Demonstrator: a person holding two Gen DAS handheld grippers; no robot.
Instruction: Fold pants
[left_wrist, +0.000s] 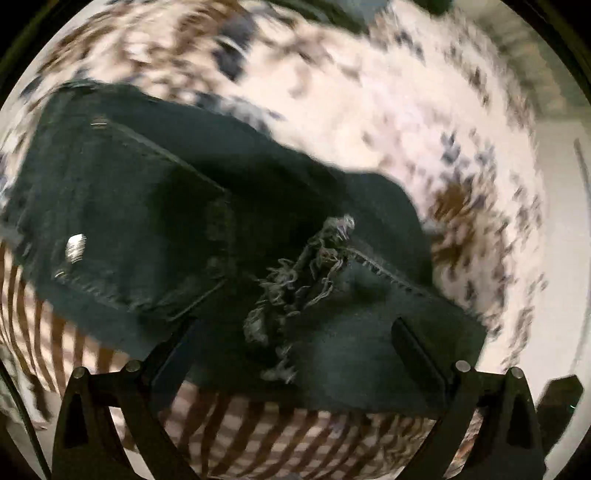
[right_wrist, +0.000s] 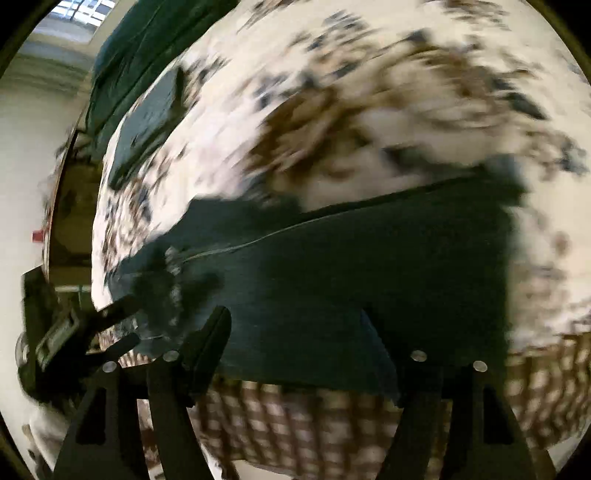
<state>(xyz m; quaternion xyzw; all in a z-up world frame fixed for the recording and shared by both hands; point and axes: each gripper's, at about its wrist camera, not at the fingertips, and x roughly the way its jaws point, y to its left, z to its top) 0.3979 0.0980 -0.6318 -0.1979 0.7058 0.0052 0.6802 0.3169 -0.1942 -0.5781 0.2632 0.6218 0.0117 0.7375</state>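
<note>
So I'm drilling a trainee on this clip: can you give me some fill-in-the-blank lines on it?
The pants are dark ____ denim.
They lie on a bedspread with brown and ____ blotches.
The hem beside the left gripper is ____.
Both the left gripper and the right gripper are ____.

Answers: blue; grey; frayed; open

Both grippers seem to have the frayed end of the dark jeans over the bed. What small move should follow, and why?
Probably carry that frayed hem further across the jeans toward the waistband button. The left gripper and right gripper each straddle the denim with fingers apart; the blur makes the grip unclear.
</note>
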